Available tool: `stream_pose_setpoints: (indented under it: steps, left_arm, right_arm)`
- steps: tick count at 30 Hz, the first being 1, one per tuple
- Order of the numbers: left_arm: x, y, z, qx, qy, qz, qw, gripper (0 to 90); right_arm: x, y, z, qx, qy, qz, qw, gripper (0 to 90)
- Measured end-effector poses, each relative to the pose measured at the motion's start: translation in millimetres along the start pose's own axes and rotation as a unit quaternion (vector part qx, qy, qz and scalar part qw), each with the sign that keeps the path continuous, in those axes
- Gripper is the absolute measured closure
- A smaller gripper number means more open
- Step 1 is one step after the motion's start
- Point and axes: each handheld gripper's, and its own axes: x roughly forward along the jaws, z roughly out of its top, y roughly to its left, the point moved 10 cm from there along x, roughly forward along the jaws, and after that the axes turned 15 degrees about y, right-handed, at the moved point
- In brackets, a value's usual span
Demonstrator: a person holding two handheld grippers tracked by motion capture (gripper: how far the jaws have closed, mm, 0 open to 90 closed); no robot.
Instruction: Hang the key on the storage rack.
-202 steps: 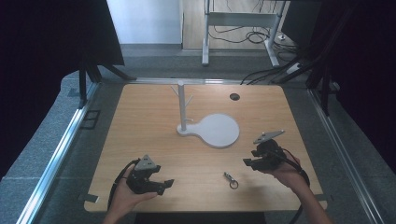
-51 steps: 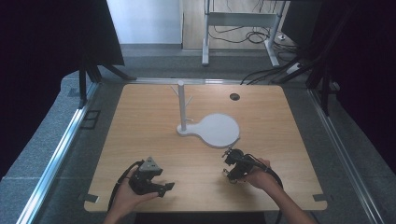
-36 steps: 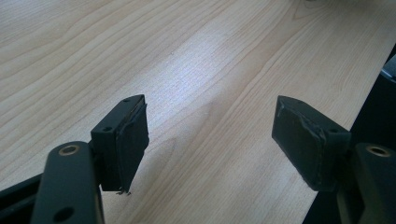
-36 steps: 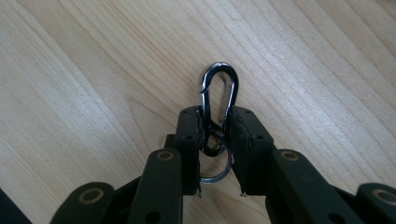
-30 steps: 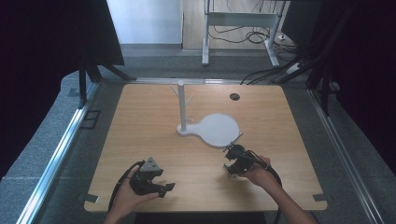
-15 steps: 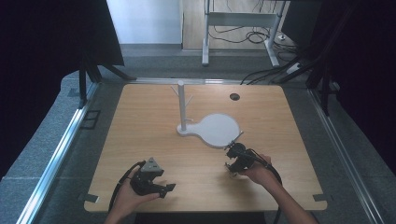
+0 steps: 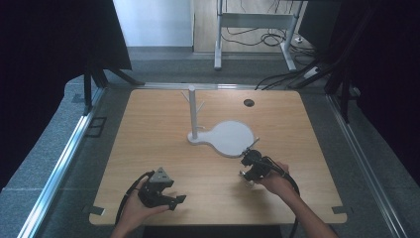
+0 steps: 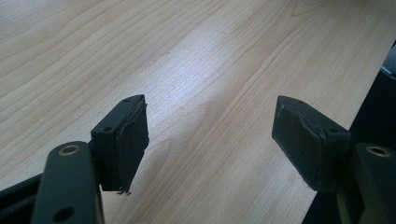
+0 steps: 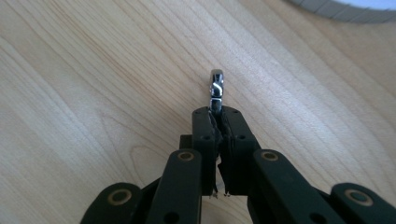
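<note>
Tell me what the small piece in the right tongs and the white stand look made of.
Small piece: likely polished metal, with bright mirror-like glints. White stand: matte white, probably plastic or painted wood; no grain or shine shows. Right tongs are clamped on the piece.

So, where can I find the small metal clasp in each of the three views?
High view: under the right hand-held gripper, lower right of centre, too small to make out.
Left gripper view: not in it.
Right gripper view: small metal clasp, centre, pinched between the shut jaws.
Shared landmark: the white stand base.
</note>
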Motion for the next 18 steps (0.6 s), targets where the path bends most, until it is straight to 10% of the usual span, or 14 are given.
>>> stream_pose_setpoints:
  steps: [18]
  left_arm:
    - [-0.7, 0.1, 0.0, 0.0, -0.001, -0.001, 1.0, 27.5]
  right_arm:
    - [-47.8, -5.6, 19.5, -0.011, -0.037, -0.006, 0.9992, 84.7]
